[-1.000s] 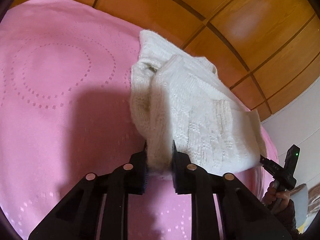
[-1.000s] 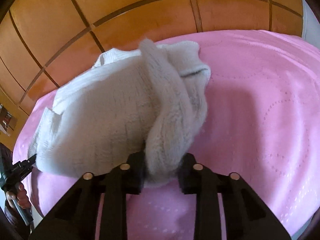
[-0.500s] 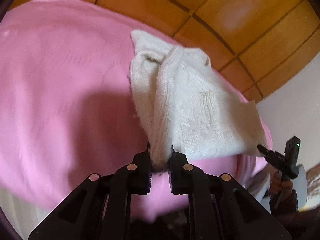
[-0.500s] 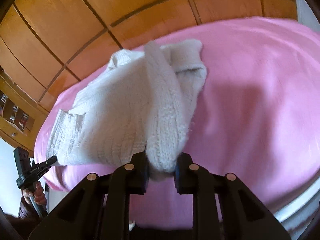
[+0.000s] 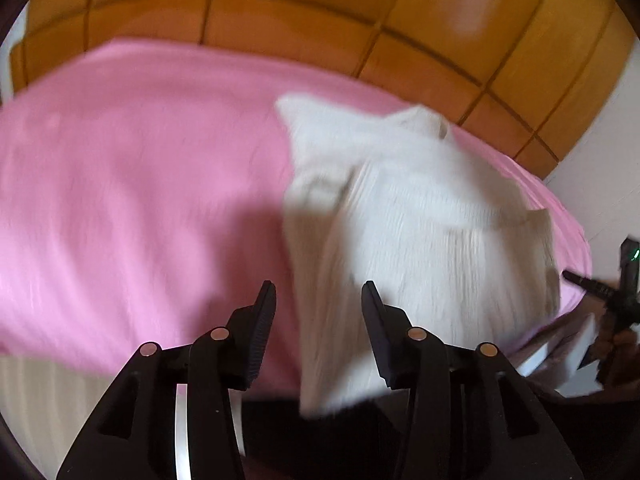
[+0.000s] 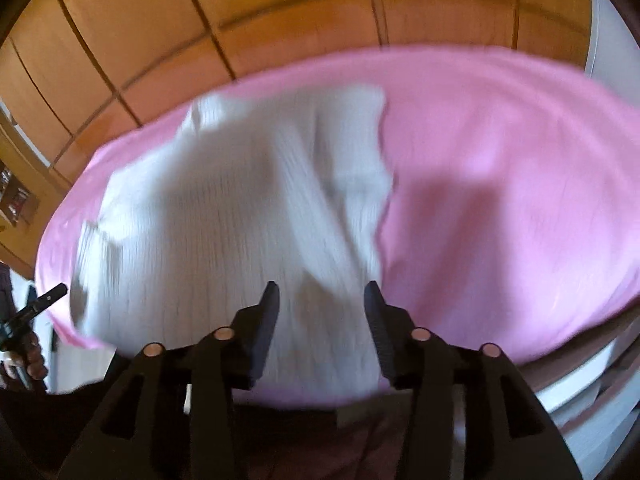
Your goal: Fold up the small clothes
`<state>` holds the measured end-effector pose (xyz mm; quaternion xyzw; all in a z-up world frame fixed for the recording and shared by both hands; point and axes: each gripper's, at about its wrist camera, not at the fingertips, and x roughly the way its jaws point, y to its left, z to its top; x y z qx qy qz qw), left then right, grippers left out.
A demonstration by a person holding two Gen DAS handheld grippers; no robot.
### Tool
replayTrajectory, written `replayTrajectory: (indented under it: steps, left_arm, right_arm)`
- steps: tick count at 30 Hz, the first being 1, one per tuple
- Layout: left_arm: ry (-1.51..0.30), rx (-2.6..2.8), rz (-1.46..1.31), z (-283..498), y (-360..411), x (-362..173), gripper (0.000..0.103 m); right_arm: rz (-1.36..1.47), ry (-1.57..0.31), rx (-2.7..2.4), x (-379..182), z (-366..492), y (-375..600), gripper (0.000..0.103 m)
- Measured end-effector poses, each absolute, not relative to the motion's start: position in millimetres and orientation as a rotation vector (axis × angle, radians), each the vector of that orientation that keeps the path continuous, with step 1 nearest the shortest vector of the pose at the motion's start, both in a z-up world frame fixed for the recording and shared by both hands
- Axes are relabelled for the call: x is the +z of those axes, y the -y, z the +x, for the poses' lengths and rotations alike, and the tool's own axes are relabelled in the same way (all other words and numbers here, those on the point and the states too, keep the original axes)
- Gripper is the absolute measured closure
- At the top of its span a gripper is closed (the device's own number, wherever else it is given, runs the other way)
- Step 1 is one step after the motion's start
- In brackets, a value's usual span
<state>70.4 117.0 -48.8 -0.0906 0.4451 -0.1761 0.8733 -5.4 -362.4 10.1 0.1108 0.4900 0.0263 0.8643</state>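
A small white knitted sweater lies bunched on the pink bedspread; both views are motion-blurred. My left gripper is open, its jaws wide apart, with the sweater's near end hanging loose between them over the bed's front edge. In the right wrist view the sweater spreads across the pink bedspread. My right gripper is open too, the knit lying loose between its jaws. The right gripper shows in the left wrist view, and the left one in the right wrist view.
A wooden panelled headboard stands behind the bed; it also shows in the right wrist view. A white wall is at the right. The bed's front edge drops off just in front of both grippers.
Both grippers have opened and let go of the sweater's folds. Both have pulled back toward the bed's front edge, and the sweater has dropped onto the bedspread.
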Motion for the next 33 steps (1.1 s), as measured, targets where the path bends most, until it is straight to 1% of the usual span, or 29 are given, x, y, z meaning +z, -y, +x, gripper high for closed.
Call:
replayTrajectory:
  steps: [2, 5, 6, 7, 8, 10, 11, 14, 18, 21, 24, 29, 33]
  left_arm:
    - [-0.901, -0.383, -0.141, 88.4, -103.3, -46.9, 0.051]
    - [-0.907, -0.401, -0.115, 108.9, -90.2, -53.2, 0.051]
    - [-0.909, -0.409, -0.117, 114.1, -88.2, -55.8, 0.052]
    - [-0.915, -0.423, -0.122, 115.9, -87.9, -57.6, 0.057]
    - [-0.918, -0.434, -0.123, 118.4, -84.9, -59.4, 0.068]
    - [-0.929, -0.442, -0.106, 121.9, -77.8, -63.8, 0.082]
    - [-0.931, -0.437, -0.105, 121.6, -76.0, -65.0, 0.097]
    - [-0.897, -0.458, -0.157, 113.5, -82.0, -58.7, 0.097]
    - [-0.840, -0.511, -0.266, 99.2, -104.4, -35.4, 0.098]
    - [-0.789, -0.516, -0.319, 105.8, -112.4, -18.6, 0.098]
    - [-0.748, -0.493, -0.353, 132.0, -114.2, -5.4, 0.098]
    - [-0.735, -0.425, -0.355, 200.4, -104.8, -1.6, 0.098]
    - [-0.770, -0.367, -0.340, 244.3, -93.2, -13.2, 0.098]
  right_arm:
    - [0.205, -0.983, 0.053, 15.5, 9.6, 356.9, 0.049]
    - [0.143, -0.952, 0.033, 10.6, 32.2, 348.4, 0.048]
    - [0.142, -0.962, 0.043, 4.9, 41.9, 344.3, 0.049]
    - [0.137, -0.974, 0.053, -1.7, 47.3, 342.8, 0.050]
    - [0.126, -0.989, 0.059, -8.1, 51.9, 340.7, 0.054]
    - [0.109, -1.039, 0.070, -21.4, 59.9, 336.4, 0.080]
    - [0.102, -1.054, 0.073, -23.6, 59.3, 334.7, 0.096]
    - [0.109, -1.022, 0.088, -10.7, 46.2, 335.4, 0.097]
    - [0.177, -0.949, 0.103, 25.6, 33.7, 345.6, 0.097]
    - [0.211, -0.890, 0.100, 43.2, 47.3, 350.9, 0.097]
    - [0.214, -0.839, 0.080, 51.8, 78.3, 353.8, 0.097]
    - [0.202, -0.827, 0.013, 41.5, 141.4, 359.5, 0.097]
    - [0.180, -0.872, -0.076, 8.8, 194.1, 363.5, 0.097]
